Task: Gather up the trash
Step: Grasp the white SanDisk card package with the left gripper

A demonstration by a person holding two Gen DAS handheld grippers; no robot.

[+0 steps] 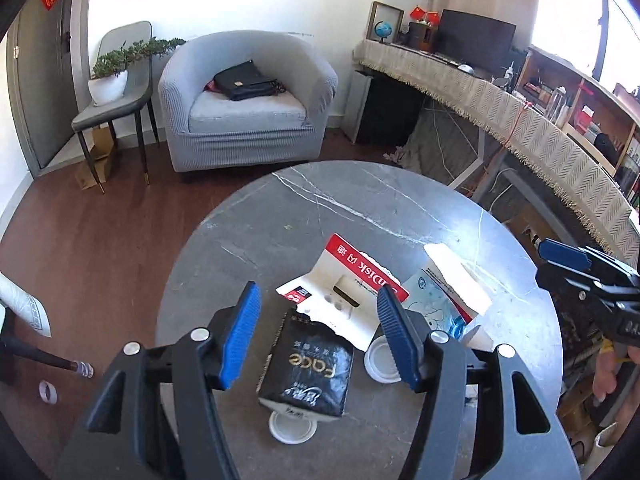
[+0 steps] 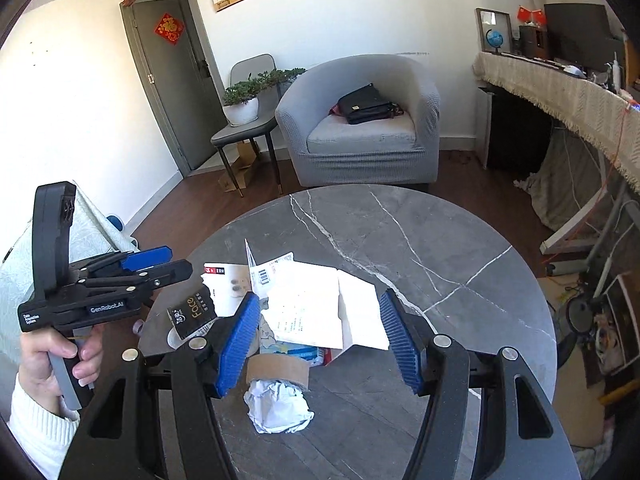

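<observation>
Trash heaped on round grey table (image 1: pixel 360 208), both claws wide open, holding nothing.

Left claw (image 1: pixel 318 336) straddling black "Face" pack (image 1: pixel 308 372): long axis 6-to-12 in left wrist view, label upside down, near end propped on a white lid (image 1: pixel 290 430). Torn red-and-white card (image 1: pixel 348 280) at 12 of pack. Right claw (image 2: pixel 320 344) over white box (image 2: pixel 320 304), cardboard tape roll (image 2: pixel 278 368), crumpled paper (image 2: pixel 278 406) at 6.
</observation>
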